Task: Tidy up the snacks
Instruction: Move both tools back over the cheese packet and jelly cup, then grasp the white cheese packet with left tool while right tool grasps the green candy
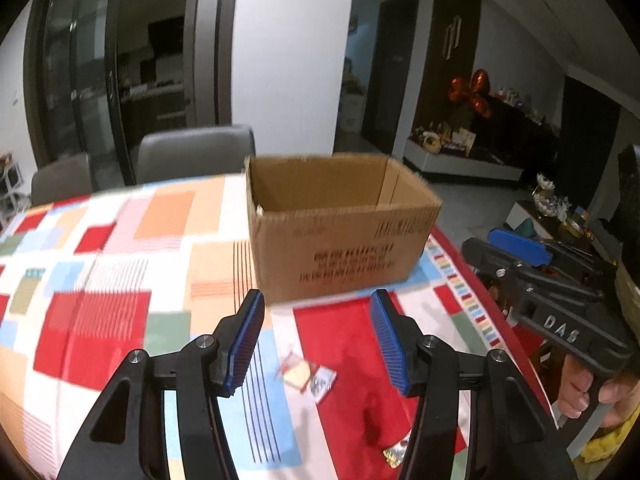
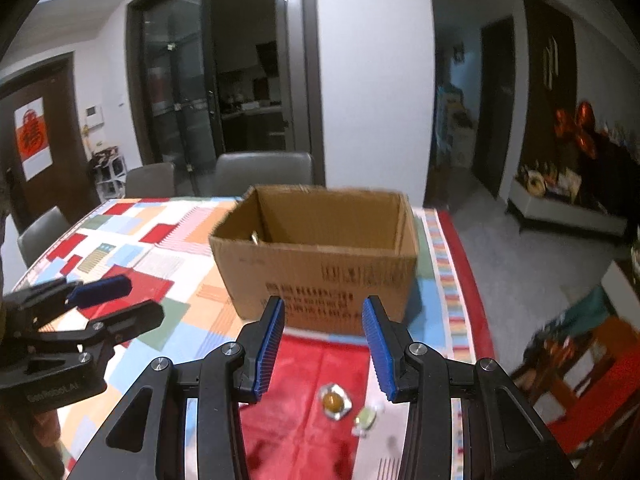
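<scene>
An open cardboard box [image 1: 336,236] stands on the patchwork tablecloth [image 1: 100,264]; it also shows in the right wrist view [image 2: 320,260]. My left gripper [image 1: 316,344] is open and empty, above two small wrapped snacks [image 1: 308,378] on the red patch. A gold-wrapped snack [image 1: 394,456] lies near the bottom edge. My right gripper [image 2: 324,344] is open and empty, above a clear-wrapped brown candy [image 2: 334,400] and a greenish wrapped candy [image 2: 366,420]. Something small shows inside the box at its left wall [image 2: 255,236].
Grey chairs [image 2: 264,172] stand behind the table. The table's right edge [image 2: 468,280] drops to the floor. The right gripper appears at the right of the left wrist view [image 1: 560,300]; the left gripper appears at the left of the right wrist view [image 2: 72,320].
</scene>
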